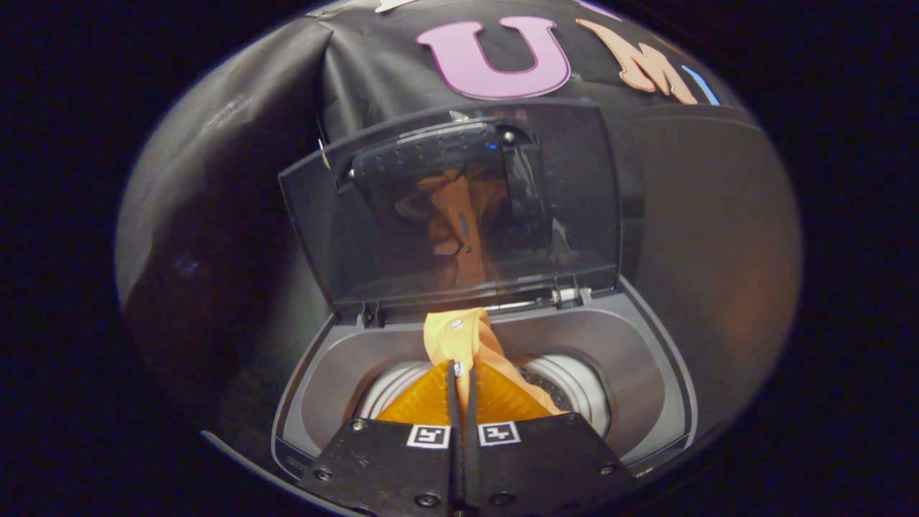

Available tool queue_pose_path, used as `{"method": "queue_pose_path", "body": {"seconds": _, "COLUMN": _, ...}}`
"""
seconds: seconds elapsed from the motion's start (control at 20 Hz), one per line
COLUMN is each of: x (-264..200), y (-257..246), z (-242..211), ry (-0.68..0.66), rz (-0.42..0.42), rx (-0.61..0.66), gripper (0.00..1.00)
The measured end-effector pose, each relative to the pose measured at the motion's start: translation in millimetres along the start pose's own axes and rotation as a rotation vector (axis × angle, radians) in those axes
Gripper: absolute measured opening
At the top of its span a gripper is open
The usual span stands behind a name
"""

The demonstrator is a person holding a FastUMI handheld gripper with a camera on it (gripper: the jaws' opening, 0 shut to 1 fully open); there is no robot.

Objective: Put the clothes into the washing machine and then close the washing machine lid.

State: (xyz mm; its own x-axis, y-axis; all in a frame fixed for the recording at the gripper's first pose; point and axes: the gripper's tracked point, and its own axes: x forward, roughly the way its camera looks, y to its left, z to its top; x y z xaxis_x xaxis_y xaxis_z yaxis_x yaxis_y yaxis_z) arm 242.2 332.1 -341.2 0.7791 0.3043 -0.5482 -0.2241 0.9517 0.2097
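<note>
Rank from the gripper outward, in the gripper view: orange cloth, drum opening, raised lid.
1. Orange cloth: pinched between the fingers of the gripper, bunching up just past the tips.
2. Drum opening: just beyond and below the fingers.
3. Raised lid: farthest, standing open behind the drum.

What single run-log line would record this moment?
phase: loading | gripper: shut on cloth, above drum | lid: open, upright | cloth not yet released

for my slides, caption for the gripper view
Gripper shut on orange garment above the washing machine drum, lid open.
</note>
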Motion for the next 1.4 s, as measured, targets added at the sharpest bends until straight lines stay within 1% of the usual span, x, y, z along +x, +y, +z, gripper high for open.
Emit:
{"method": "queue_pose_path", "body": {"seconds": 0.15, "x": 6.5, "y": 0.2, "z": -11.2, "ry": 0.024, "rz": 0.006, "rx": -0.051, "gripper": 0.01}}
{"method": "queue_pose_path", "body": {"seconds": 0.4, "x": 10.4, "y": 3.6, "z": -18.3, "ry": 0.04, "rz": 0.008, "rx": -0.03, "gripper": 0.03}}
{"method": "queue_pose_path", "body": {"seconds": 0.5, "x": 9.6, "y": 2.6, "z": -23.5, "ry": 0.066, "rz": 0.01, "rx": -0.036, "gripper": 0.07}}
{"method": "queue_pose_path", "body": {"seconds": 0.6, "x": 9.9, "y": -2.3, "z": -20.3, "ry": 0.052, "rz": -0.01, "rx": -0.055, "gripper": 0.12}}
{"method": "queue_pose_path", "body": {"seconds": 0.75, "x": 0.6, "y": -7.2, "z": -14.1, "ry": 0.047, "rz": -0.043, "rx": -0.072, "gripper": 0.65}}
{"method": "queue_pose_path", "body": {"seconds": 0.85, "x": -4.4, "y": -17.5, "z": -4.6, "ry": 0.043, "rz": -0.082, "rx": -0.086, "gripper": 1.0}}
{"method": "queue_pose_path", "body": {"seconds": 0.9, "x": -5.1, "y": -21.3, "z": -0.6, "ry": 0.037, "rz": -0.112, "rx": -0.099, "gripper": 1.0}}
{"method": "queue_pose_path", "body": {"seconds": 0.95, "x": -9.9, "y": -24.2, "z": 3.3, "ry": 0.042, "rz": -0.129, "rx": -0.126, "gripper": 0.98}}
{"method": "queue_pose_path", "body": {"seconds": 1.0, "x": -13.7, "y": -25.6, "z": 6.4, "ry": 0.049, "rz": -0.14, "rx": -0.152, "gripper": 0.98}}
{"method": "queue_pose_path", "body": {"seconds": 1.1, "x": -18.1, "y": -21.1, "z": 14.9, "ry": 0.06, "rz": -0.136, "rx": -0.201, "gripper": 0.98}}
{"method": "queue_pose_path", "body": {"seconds": 1.15, "x": -21.5, "y": -16.5, "z": 20.9, "ry": 0.061, "rz": -0.128, "rx": -0.203, "gripper": 0.98}}
{"method": "queue_pose_path", "body": {"seconds": 1.25, "x": -27.0, "y": -5.6, "z": 41.7, "ry": 0.027, "rz": -0.103, "rx": -0.189, "gripper": 0.98}}
{"method": "queue_pose_path", "body": {"seconds": 1.4, "x": -40.4, "y": 4.6, "z": 79.9, "ry": -0.029, "rz": -0.097, "rx": -0.16, "gripper": 0.98}}
